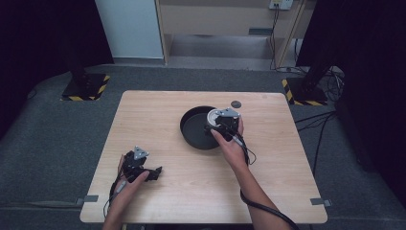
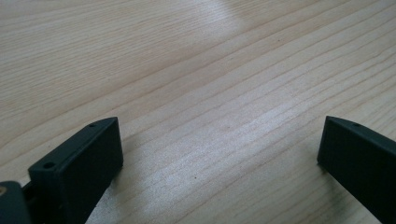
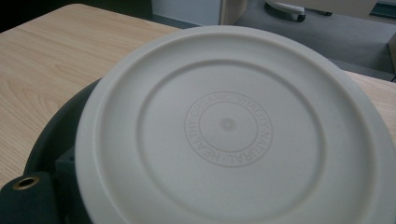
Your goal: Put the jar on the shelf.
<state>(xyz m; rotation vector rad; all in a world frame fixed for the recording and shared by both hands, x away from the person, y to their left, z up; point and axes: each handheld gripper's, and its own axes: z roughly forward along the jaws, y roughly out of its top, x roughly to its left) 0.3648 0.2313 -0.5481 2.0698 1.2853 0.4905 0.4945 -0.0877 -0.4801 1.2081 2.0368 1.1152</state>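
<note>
White round lid, embossed ring txt, w/ right gripper.

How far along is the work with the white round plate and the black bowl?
Mid-job, it seems. The right gripper holds the white round plastic plate over the round black bowl, so the pickup looks done. Whether the plate touches the bowl cannot be told. Setting it down and letting go is probably left. The left gripper rests open and empty on the light wooden table.
</note>
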